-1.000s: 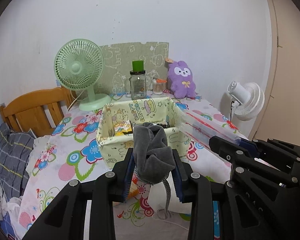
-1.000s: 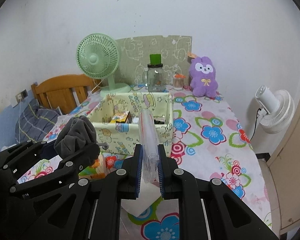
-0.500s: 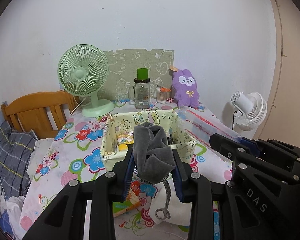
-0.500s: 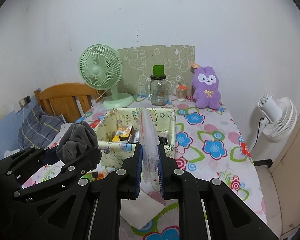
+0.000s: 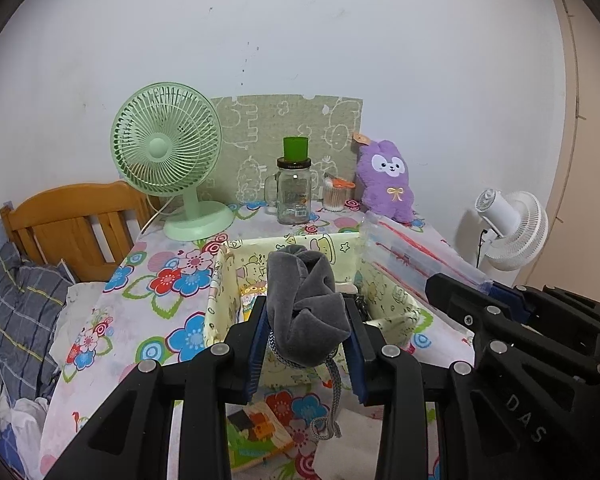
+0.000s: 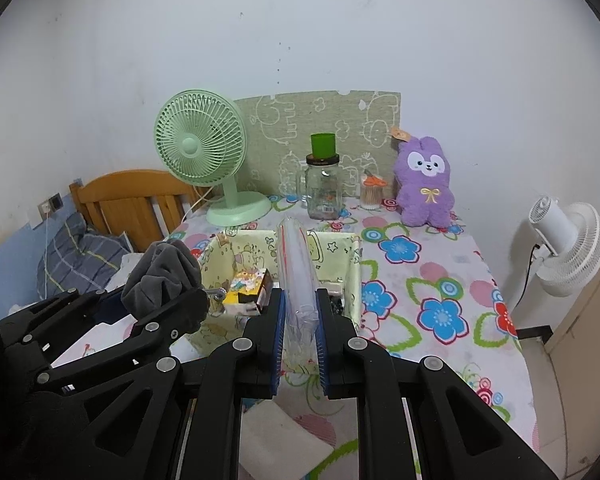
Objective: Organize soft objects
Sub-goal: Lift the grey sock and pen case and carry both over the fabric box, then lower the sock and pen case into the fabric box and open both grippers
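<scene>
The left gripper (image 5: 306,344), at the lower centre of its own view, is clamped on a bunched grey velvet pouch (image 5: 306,304) whose braided cord (image 5: 334,396) dangles below. The right gripper (image 6: 300,320) pinches a clear zip bag (image 6: 298,276) that stands up from its pads. Just beyond both, mid-frame, sits the yellow fabric box (image 6: 340,248) on the flowered tablecloth (image 6: 420,280), with a green fan (image 5: 166,148), glass jar (image 5: 294,192) and purple plush (image 5: 388,178) along the wall at the back.

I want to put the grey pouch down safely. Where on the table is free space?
Free: the flowered cloth between the yellow bin and the table's right edge, below the purple plush. Crowded: the back row with green fan, glass jar, and inside the bin.
</scene>
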